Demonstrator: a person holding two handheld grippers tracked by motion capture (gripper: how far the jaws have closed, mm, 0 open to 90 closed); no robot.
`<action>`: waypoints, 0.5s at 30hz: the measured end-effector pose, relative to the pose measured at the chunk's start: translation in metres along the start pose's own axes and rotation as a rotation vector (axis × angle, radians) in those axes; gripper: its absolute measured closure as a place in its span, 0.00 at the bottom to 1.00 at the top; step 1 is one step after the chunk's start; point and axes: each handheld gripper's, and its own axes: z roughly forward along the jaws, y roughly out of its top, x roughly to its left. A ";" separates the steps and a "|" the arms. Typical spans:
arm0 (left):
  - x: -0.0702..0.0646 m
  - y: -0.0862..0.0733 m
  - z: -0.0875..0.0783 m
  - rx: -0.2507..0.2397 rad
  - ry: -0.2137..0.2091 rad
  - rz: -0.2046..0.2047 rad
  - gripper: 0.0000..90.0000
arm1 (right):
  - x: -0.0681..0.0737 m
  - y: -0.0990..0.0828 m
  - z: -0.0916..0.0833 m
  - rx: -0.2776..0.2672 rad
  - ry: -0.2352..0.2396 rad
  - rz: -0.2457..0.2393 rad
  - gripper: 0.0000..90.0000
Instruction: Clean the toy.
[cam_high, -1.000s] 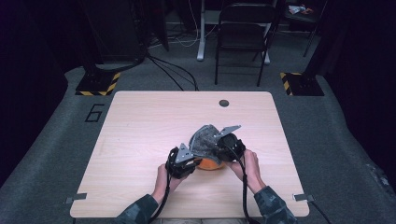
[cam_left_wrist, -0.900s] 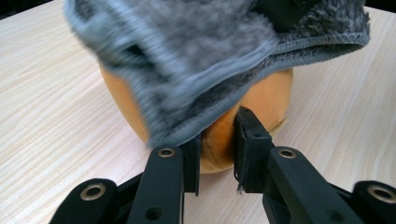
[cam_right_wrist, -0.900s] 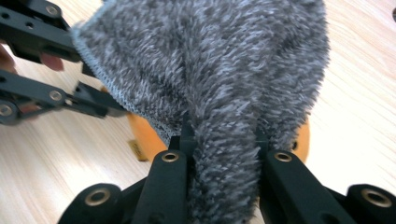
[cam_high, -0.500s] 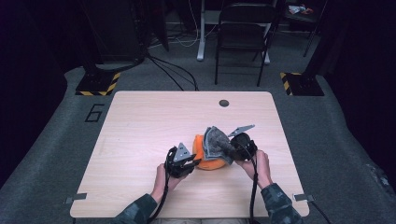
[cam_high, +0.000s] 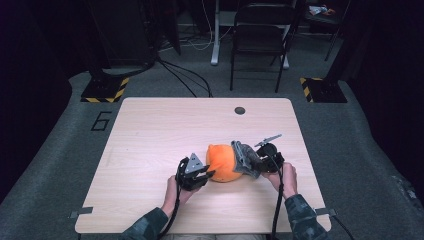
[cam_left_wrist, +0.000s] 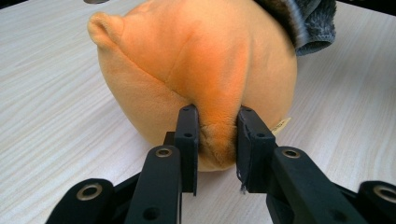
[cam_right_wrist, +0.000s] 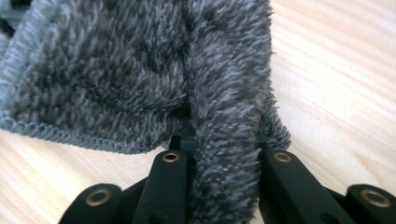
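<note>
- Step in hand, my read: you're peeling the grey fleece cover (cam_high: 245, 158) off the orange plush (cam_high: 222, 163); cover looks mostly off, bunched at plush's right end.
- Left hand-held gripper (cam_left_wrist: 216, 135): jaws nearly closed, pinching a fold of plush. It anchors the toy.
- Right hand-held gripper (cam_right_wrist: 224, 140): clamped tight on a fold of cover.
- Plush sits on the bench (cam_high: 150, 130), near the front edge, betw. both grippers.
- Next, IMO: keep left pinch firm, pull right away from plush till fabric clears. Risk: plush slips out of left pinch.
- Bench: light wood, small dark disc (cam_high: 240, 110) toward far edge.
- Room: dark, grey carpet, folding chair (cam_high: 260, 35) behind, cables on floor, hazard-striped bases (cam_high: 105, 90) both sides.
</note>
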 end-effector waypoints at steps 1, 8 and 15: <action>0.001 0.000 0.000 0.000 -0.003 -0.001 0.81 | -0.003 0.000 0.000 -0.003 -0.008 0.006 0.85; 0.000 0.000 -0.001 -0.001 -0.001 -0.008 0.81 | 0.010 0.013 -0.028 -0.100 -0.011 -0.044 0.85; -0.004 0.002 -0.001 -0.008 0.013 0.010 0.81 | 0.047 0.030 -0.047 -0.190 0.035 -0.127 0.85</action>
